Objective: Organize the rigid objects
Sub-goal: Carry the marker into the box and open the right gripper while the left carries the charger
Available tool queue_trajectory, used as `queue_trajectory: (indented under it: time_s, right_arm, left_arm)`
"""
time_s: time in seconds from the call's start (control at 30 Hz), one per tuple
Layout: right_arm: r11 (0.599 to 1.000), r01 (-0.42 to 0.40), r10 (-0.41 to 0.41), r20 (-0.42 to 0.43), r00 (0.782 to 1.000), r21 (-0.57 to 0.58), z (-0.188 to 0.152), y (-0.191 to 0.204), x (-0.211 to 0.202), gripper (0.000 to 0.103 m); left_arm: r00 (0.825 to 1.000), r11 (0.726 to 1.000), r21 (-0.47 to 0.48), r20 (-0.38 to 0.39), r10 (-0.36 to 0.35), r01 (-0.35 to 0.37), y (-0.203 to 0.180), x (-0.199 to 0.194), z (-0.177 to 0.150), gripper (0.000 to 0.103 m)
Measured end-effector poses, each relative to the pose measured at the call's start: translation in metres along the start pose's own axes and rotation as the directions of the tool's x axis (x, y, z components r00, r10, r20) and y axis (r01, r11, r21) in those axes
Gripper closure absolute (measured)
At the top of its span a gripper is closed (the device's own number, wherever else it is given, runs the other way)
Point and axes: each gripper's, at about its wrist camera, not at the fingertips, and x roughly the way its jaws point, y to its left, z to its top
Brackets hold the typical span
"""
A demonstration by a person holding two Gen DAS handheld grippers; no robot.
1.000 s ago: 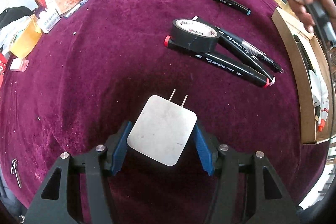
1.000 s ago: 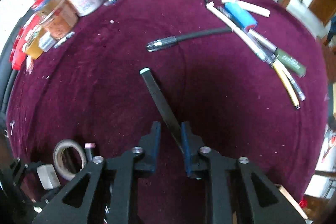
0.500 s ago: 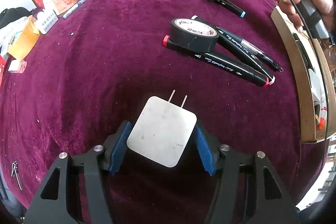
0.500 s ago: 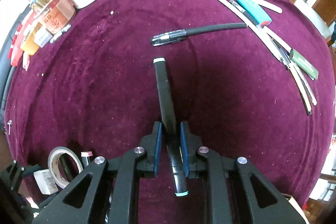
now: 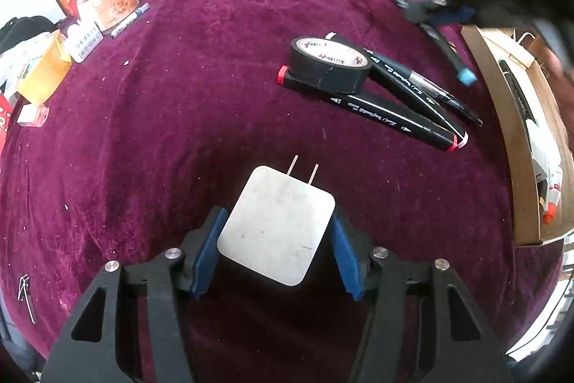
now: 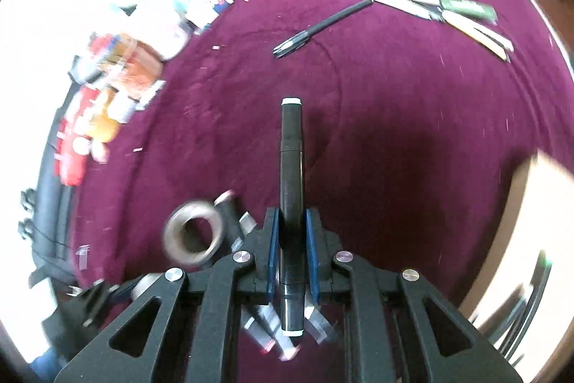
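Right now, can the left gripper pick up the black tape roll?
Probably not yet: the left gripper is shut on the white charger. The black tape roll lies ahead on the markers, with open cloth between.

left gripper (image 5: pixel 276 232) – fingers (image 5: pixel 206 250) clamp white charger (image 5: pixel 276 223) | 2 prongs forward – above cloth (image 5: pixel 161 117)

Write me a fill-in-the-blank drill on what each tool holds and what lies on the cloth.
1. The left tool is shut on a white ____ with two prongs.
2. The right tool grips a black ____ by its middle.
3. The roll of black tape rests on top of ____ lying on the purple cloth.
4. The cardboard box sits at the table's ____ edge in the left wrist view.

Missing: plug adapter; marker; markers; right
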Motion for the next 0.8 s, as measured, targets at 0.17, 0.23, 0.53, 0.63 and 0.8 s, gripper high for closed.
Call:
queue_trajectory:
  time_s: [0.17, 0.23, 0.53, 0.63, 0.8]
  right_arm:
    - [0.994, -0.091, 0.089, 0.028, 0.996, 0.065, -0.041, -0.003, -0.029, 0.090]
    - [0.991, -0.108, 0.105, 0.033, 0.994, 0.080, -0.055, -0.001, -0.033, 0.090]
    - [0.979, -0.127, 0.116, 0.079, 0.990, 0.158, -0.096, -0.022, -0.056, 0.090]
    - [0.972, -0.115, 0.094, 0.114, 0.989, 0.204, -0.103, -0.039, -0.069, 0.090]
    - [0.952, -0.104, 0.055, 0.175, 0.983, 0.288, -0.116, -0.073, -0.095, 0.090]
  left_arm:
    - [0.998, 0.998, -0.014, 0.023, -0.053, 0.054, -0.003, -0.009, 0.003, 0.047]
    - [0.997, 0.998, -0.006, 0.035, -0.062, 0.062, -0.007, -0.013, 0.006, 0.047]
    - [0.991, 0.992, 0.067, 0.077, -0.113, 0.108, -0.037, -0.038, 0.020, 0.047]
    - [0.986, 0.985, 0.105, 0.084, -0.142, 0.133, -0.054, -0.046, 0.028, 0.047]
    - [0.974, 0.965, 0.187, 0.094, -0.205, 0.185, -0.091, -0.059, 0.045, 0.047]
